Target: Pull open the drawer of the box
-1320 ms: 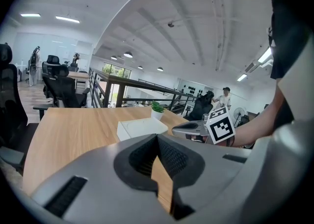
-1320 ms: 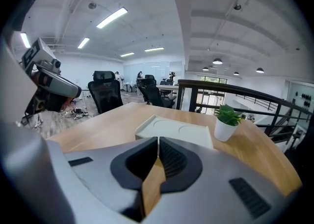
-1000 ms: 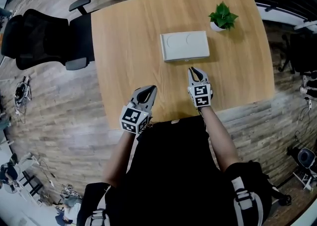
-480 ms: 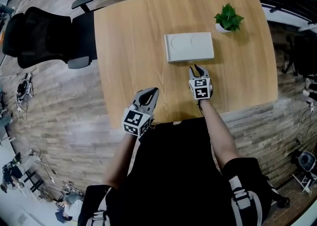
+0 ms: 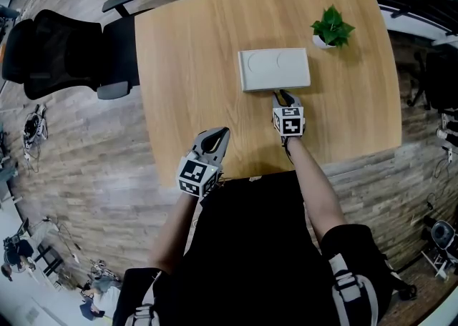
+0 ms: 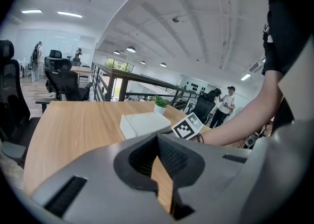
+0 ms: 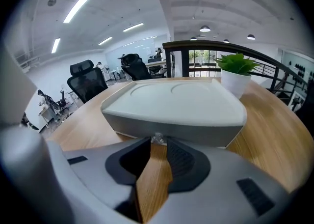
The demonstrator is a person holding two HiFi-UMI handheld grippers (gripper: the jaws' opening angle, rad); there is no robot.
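A flat white box point(image 5: 274, 68) lies on the wooden table point(image 5: 186, 67), its drawer front facing me. In the right gripper view the box point(image 7: 171, 102) fills the middle, and a small clear knob point(image 7: 158, 138) sticks out of the drawer front. My right gripper point(image 5: 281, 94) is right at that front, and its tips point(image 7: 158, 142) are closed around the knob. The drawer looks shut. My left gripper point(image 5: 218, 134) hovers near the table's front edge, left of the box and well away from it, shut point(image 6: 158, 139) with nothing in it. The left gripper view also shows the box point(image 6: 142, 124).
A small potted plant point(image 5: 331, 28) stands to the back right of the box, close to the table's far right corner. A black office chair point(image 5: 57, 53) sits off the table's left side. The person's body is at the front edge.
My right gripper has moved forward to the drawer front and its jaws have closed around the knob. The left gripper has barely moved.
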